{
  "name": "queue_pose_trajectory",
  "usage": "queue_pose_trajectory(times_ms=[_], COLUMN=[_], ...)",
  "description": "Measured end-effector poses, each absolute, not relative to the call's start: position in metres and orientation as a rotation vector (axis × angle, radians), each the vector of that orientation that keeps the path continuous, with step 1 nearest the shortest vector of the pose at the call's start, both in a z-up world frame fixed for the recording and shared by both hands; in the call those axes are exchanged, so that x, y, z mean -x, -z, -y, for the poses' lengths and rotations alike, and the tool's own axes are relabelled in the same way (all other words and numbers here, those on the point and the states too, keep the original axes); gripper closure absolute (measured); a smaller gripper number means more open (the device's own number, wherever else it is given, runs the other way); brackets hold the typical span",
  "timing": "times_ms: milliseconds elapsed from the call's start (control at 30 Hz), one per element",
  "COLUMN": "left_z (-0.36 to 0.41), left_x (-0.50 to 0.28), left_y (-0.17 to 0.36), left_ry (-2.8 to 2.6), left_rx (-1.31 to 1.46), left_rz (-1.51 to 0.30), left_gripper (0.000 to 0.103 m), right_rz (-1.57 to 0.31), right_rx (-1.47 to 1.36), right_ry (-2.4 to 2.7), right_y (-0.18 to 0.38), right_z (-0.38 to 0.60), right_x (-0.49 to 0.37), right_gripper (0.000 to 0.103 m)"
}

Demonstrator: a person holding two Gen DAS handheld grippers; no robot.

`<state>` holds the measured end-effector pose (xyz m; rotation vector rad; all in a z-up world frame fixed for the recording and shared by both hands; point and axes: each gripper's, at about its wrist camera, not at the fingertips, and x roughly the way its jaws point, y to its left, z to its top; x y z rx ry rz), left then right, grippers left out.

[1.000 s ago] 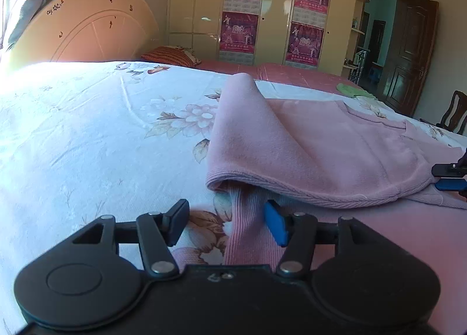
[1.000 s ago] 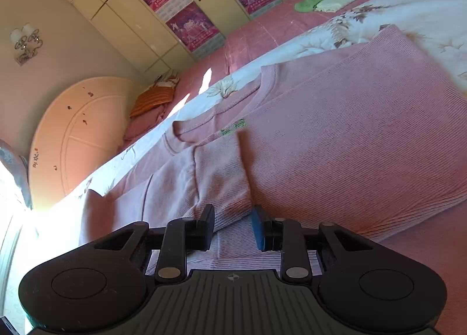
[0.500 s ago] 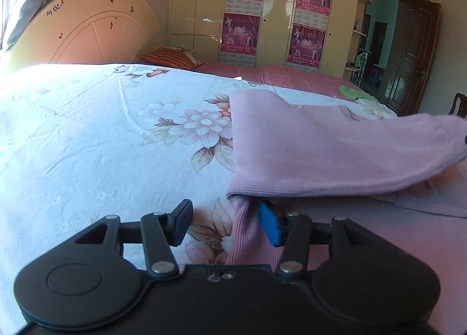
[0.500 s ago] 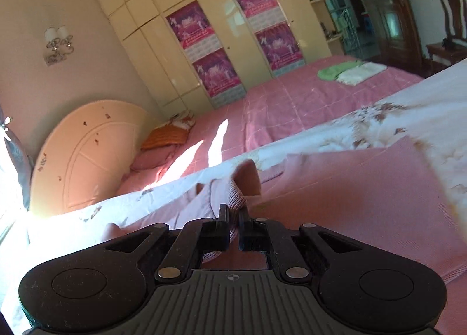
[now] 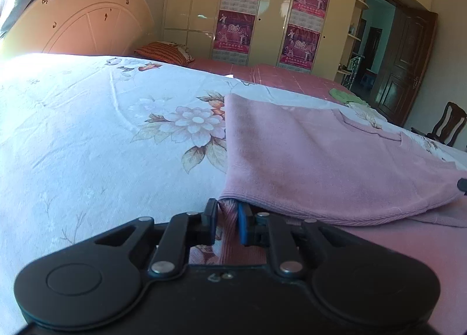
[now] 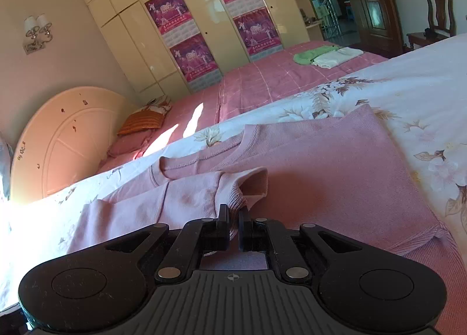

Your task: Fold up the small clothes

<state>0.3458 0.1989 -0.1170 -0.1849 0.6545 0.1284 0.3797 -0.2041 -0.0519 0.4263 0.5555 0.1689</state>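
Both your tools grip the pink sweater (image 5: 321,154).
Left tool (image 5: 227,219) has just been closing onto its ribbed hem at lower centre; right tool (image 6: 233,227) clamps a sleeve cuff (image 6: 251,186).

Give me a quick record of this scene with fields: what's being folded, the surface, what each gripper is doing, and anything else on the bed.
garment: pink knit sweater, partly folded
surface: floral bedsheet
left gripper: jaws have just been closing, now pinching the sweater's ribbed edge
right gripper: shut on the sleeve cuff, lifted off the sweater body
other items: green cloth and white cloth folded on the pink checked cover; striped pillow near the headboard
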Motion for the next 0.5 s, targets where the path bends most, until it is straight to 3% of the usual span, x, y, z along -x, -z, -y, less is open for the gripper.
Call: queue_pose_trajectory(times_ms=[67, 133, 200, 267, 400, 433, 467, 500], left_z=[-0.200, -0.203, -0.199, -0.190, -0.177, -0.177, -0.179, -0.179], left_x=[-0.343, -0.332, -0.328, -0.340, -0.376, -0.385, -0.392, -0.391], left_y=[0.112, 0.100, 0.086, 0.080, 0.098, 0.107, 0.118, 0.120], left_ry=[-0.130, -0.126, -0.105, -0.053, 0.028, 0.018, 0.003, 0.005], left_rx=[0.178, 0.179, 0.162, 0.146, 0.197, 0.208, 0.211, 0.202], left_rz=[-0.659, -0.616, -0.566, -0.551, -0.609, -0.647, -0.681, -0.669], left_gripper=[0.075, 0.072, 0.056, 0.051, 0.051, 0.051, 0.055, 0.055], right_rz=[-0.625, -0.606, -0.545, -0.542, -0.602, -0.663, -0.691, -0.693], right_rx=[-0.439, -0.483, -0.456, -0.439, -0.445, -0.429, -0.403, -0.387], right_ry=[-0.142, -0.125, -0.095, -0.111, -0.119, -0.116, -0.123, -0.164], right_y=[0.064, 0.064, 0.055, 0.051, 0.058, 0.063, 0.067, 0.066], right_z=[0.209, 0.219, 0.221, 0.221, 0.218, 0.216, 0.212, 0.211], right_x=[-0.387, -0.383, -0.377, -0.386, -0.417, -0.427, -0.432, -0.431], right_gripper=[0.098, 0.095, 0.069, 0.067, 0.068, 0.068, 0.079, 0.100])
